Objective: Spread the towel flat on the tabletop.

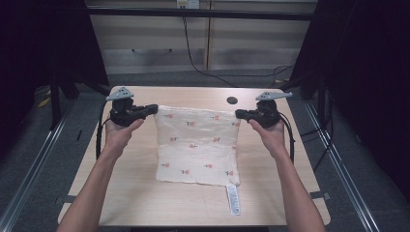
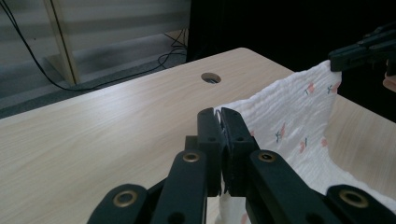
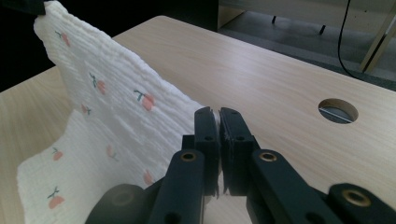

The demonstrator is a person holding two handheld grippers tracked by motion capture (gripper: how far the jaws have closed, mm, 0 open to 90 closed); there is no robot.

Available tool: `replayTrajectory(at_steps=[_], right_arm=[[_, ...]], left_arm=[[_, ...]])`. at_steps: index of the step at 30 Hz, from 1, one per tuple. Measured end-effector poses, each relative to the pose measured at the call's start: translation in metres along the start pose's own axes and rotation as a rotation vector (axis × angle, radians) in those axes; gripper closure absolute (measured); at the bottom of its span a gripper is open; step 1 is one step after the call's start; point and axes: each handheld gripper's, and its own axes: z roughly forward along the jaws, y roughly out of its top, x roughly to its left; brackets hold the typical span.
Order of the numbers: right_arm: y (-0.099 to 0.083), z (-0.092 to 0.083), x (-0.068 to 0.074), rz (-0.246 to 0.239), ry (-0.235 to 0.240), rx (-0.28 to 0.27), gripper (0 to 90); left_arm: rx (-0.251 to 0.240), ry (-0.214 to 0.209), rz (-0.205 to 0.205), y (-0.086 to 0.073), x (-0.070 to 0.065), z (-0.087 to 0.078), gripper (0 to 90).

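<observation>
Pinching the far corners, both the left gripper (image 1: 153,108) and right gripper (image 1: 238,113) had jaws clamped on the cloth (image 1: 196,145); it looked light and limp, best held at corners.

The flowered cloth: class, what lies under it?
The wooden table lies under the cloth, whose far corners the left gripper and right gripper hold. Whatever lies beneath its flat part is covered.

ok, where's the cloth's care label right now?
High view: the care label lies flat on the table at the cloth's near right corner, pointing toward the person's edge.
</observation>
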Motion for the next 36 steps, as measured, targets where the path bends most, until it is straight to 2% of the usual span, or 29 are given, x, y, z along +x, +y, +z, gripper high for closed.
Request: replayTrajectory(at_steps=[5,10,17,24,33,36], right_arm=[[-0.014,0.004,0.0,-0.002,0.007,0.033,86.5],[-0.028,0.003,0.004,-0.011,0.022,0.045,86.4],[-0.037,-0.012,0.015,-0.031,0.053,0.021,85.6],[-0.049,-0.025,0.033,-0.065,0.078,0.025,85.5],[-0.079,-0.028,0.045,-0.071,0.099,0.079,85.3],[-0.087,-0.03,0.046,-0.058,0.106,0.084,85.0]], left_arm=[[0.048,-0.007,-0.007,-0.021,0.003,0.006,87.7],[0.056,-0.024,-0.024,-0.039,0.003,0.008,87.7],[0.034,-0.052,-0.003,-0.049,-0.008,-0.006,87.7],[0.035,-0.062,0.028,-0.056,-0.02,-0.02,87.7],[0.117,-0.072,0.035,-0.087,-0.029,-0.015,87.7],[0.138,-0.079,0.064,-0.092,-0.034,-0.021,87.6]])
